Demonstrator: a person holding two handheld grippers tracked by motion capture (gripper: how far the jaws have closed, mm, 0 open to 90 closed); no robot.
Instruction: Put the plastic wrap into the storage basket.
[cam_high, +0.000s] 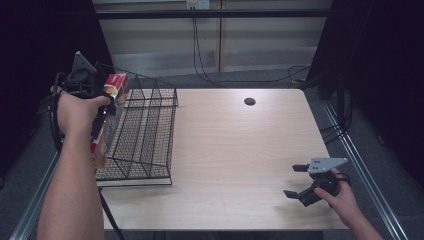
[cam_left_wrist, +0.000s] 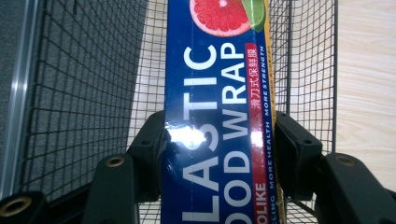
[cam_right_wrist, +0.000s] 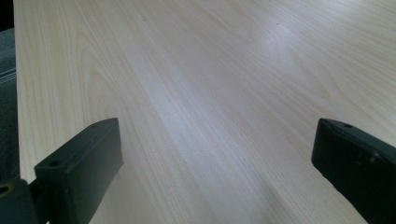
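table (cam_high: 235, 150), wire basket (cam_high: 150, 135), clamped plastic wrap box (cam_left_wrist: 219, 116) inside

I see a pale wooden table (cam_high: 235, 150) with a round cable hole (cam_high: 249, 101), grey carpet floor (cam_high: 240, 79) behind, a light panelled wall (cam_high: 210, 35) with hanging cables (cam_high: 197, 45), and darkness on both sides.

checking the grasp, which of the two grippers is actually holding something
The left gripper: its jaws are shut on the blue plastic wrap box, held over the wire basket. The right gripper is open above bare table.
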